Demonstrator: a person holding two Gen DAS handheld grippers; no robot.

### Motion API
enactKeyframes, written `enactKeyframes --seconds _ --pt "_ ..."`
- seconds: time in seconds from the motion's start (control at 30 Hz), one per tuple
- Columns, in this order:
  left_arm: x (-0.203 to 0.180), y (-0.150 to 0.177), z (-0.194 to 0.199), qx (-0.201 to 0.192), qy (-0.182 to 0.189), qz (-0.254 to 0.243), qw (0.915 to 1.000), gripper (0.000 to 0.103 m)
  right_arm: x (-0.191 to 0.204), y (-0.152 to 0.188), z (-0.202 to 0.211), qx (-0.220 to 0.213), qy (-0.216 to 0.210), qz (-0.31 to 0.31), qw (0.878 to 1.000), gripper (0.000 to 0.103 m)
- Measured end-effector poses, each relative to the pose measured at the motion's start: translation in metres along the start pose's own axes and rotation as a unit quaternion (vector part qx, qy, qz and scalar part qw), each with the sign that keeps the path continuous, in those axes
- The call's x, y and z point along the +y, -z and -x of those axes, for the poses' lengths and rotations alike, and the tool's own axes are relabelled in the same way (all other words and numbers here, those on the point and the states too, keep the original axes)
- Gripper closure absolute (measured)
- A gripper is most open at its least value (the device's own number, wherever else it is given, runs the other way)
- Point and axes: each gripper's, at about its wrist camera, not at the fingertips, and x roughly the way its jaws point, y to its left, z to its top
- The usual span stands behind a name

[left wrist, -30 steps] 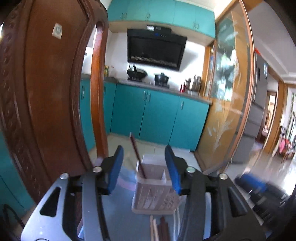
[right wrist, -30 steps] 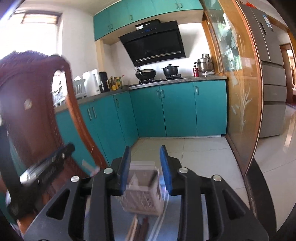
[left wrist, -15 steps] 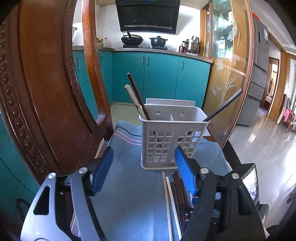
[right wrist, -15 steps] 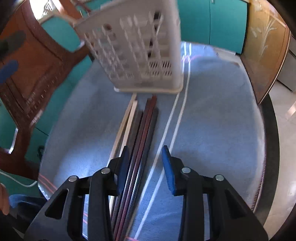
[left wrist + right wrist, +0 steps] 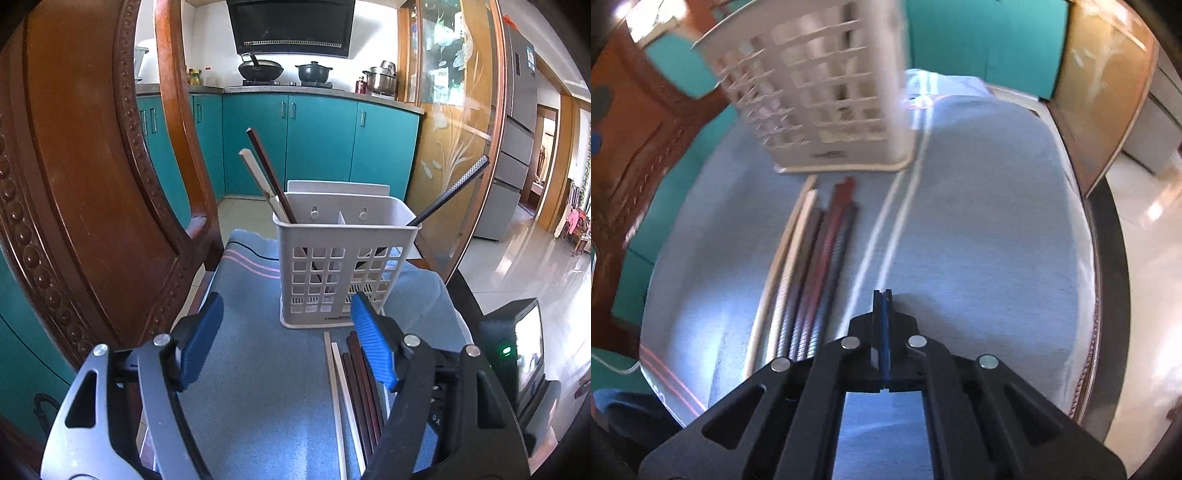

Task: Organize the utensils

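A white slotted utensil basket (image 5: 343, 258) stands on a blue cloth (image 5: 258, 369). A cream chopstick, a dark red one and a black one lean out of it. Several loose chopsticks (image 5: 354, 387), cream and dark, lie side by side on the cloth in front of it. My left gripper (image 5: 288, 339) is open and empty, low over the cloth, with its right pad above the loose chopsticks. In the right wrist view the basket (image 5: 820, 96) and the chopsticks (image 5: 809, 266) show to the upper left. My right gripper (image 5: 882, 295) is shut and empty, over the cloth just right of the chopsticks.
A carved wooden chair back (image 5: 74, 184) rises close on the left. The table's dark rim (image 5: 1108, 258) runs along the right. Part of the right gripper's body with a small screen (image 5: 524, 350) sits at the lower right. Teal cabinets (image 5: 314, 147) stand behind.
My right gripper has closed with nothing in it and moved slightly forward along the chopsticks. My left gripper has eased a little closer to the basket and stays open.
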Motion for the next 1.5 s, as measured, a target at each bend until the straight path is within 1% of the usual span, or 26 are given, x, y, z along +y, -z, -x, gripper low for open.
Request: enactKeyframes --seconds 0.03,0.13,0.2,0.27,0.3,0.37,0.4,0.43,0.47,0.5,0.67,0.83,0.97,1.03,1.23,1.27,1.3,1.33,1.37,1.4,1.43,1.47,1.5 --pt "-0.001 0.0 -0.001 0.0 0.0 0.0 1.0 0.031 -0.001 0.0 0.002 -0.005 -0.001 0.0 1.0 0.102" --pt "-0.005 0.002 -0.002 0.003 0.002 -0.003 1.0 0.029 -0.001 0.001 0.008 -0.01 -0.046 -0.001 0.999 0.1" --pt "-0.008 0.003 -0.003 0.005 0.001 -0.008 1.0 0.028 0.013 0.005 0.009 -0.012 -0.051 0.02 0.998 0.086" --pt "-0.01 0.006 -0.006 0.009 -0.001 -0.015 0.9998 0.027 0.028 0.004 0.005 -0.008 -0.042 0.043 0.998 0.081" --pt "-0.011 0.007 -0.007 0.012 -0.003 -0.017 0.9998 0.027 0.034 0.007 0.001 -0.004 -0.039 0.052 0.998 0.08" --pt "-0.01 0.009 -0.011 0.018 -0.008 -0.018 0.9996 0.027 0.044 0.009 0.002 -0.013 -0.036 0.062 0.997 0.08" --pt "-0.009 0.01 -0.013 0.024 -0.01 -0.016 0.9995 0.027 0.047 0.01 0.002 -0.012 -0.037 0.066 0.997 0.082" --pt "-0.008 0.01 -0.015 0.029 -0.01 -0.014 0.9994 0.027 0.048 0.01 0.003 -0.01 -0.045 0.063 0.997 0.086" --pt "-0.006 0.011 -0.019 0.04 -0.01 -0.01 0.9991 0.027 0.047 0.01 0.004 -0.007 -0.052 0.06 0.997 0.095" --pt "-0.004 0.012 -0.021 0.048 -0.01 -0.008 0.9988 0.027 0.045 0.01 0.006 -0.005 -0.046 0.059 0.997 0.097" --pt "0.0 0.02 -0.042 0.101 -0.001 0.003 0.9949 0.027 0.028 0.007 0.01 0.002 -0.031 0.043 0.999 0.097" --pt "-0.003 0.035 -0.065 0.157 0.012 -0.002 0.9876 0.027 -0.001 -0.001 0.011 0.013 -0.029 0.013 0.999 0.097" --pt "-0.009 0.05 -0.082 0.207 0.033 -0.01 0.9778 0.04 -0.018 -0.003 0.017 0.002 -0.027 -0.014 1.0 0.093" --pt "-0.012 0.057 -0.088 0.225 0.041 -0.017 0.9734 0.042 -0.025 -0.007 0.019 -0.004 -0.028 -0.024 0.999 0.091" --pt "-0.02 0.078 -0.104 0.263 0.039 -0.039 0.9631 0.043 -0.033 -0.016 0.023 -0.014 -0.032 -0.035 0.999 0.088" --pt "-0.02 0.081 -0.106 0.267 0.035 -0.045 0.9621 0.042 -0.033 -0.017 0.023 -0.014 -0.033 -0.035 0.999 0.088" --pt "-0.02 0.081 -0.106 0.26 0.031 -0.051 0.9638 0.043 -0.032 -0.017 0.024 -0.014 -0.033 -0.035 0.999 0.088" --pt "-0.02 0.081 -0.105 0.258 0.033 -0.054 0.964 0.046 -0.031 -0.017 0.024 -0.015 -0.033 -0.035 0.999 0.088" --pt "-0.019 0.081 -0.104 0.256 0.038 -0.054 0.9643 0.056 -0.031 -0.017 0.023 -0.015 -0.032 -0.035 0.999 0.087" --pt "-0.019 0.081 -0.103 0.255 0.04 -0.058 0.9645 0.061 -0.03 -0.018 0.023 -0.016 -0.032 -0.035 0.999 0.087" --pt "-0.02 0.081 -0.101 0.254 0.045 -0.062 0.9641 0.073 -0.031 -0.019 0.022 -0.016 -0.032 -0.036 0.999 0.087" --pt "-0.021 0.08 -0.099 0.255 0.053 -0.063 0.9633 0.081 -0.029 -0.018 0.021 -0.015 -0.032 -0.037 0.999 0.087" --pt "-0.017 0.077 -0.1 0.26 0.067 -0.064 0.9612 0.083 -0.03 -0.02 0.018 -0.015 -0.032 -0.037 0.999 0.086"
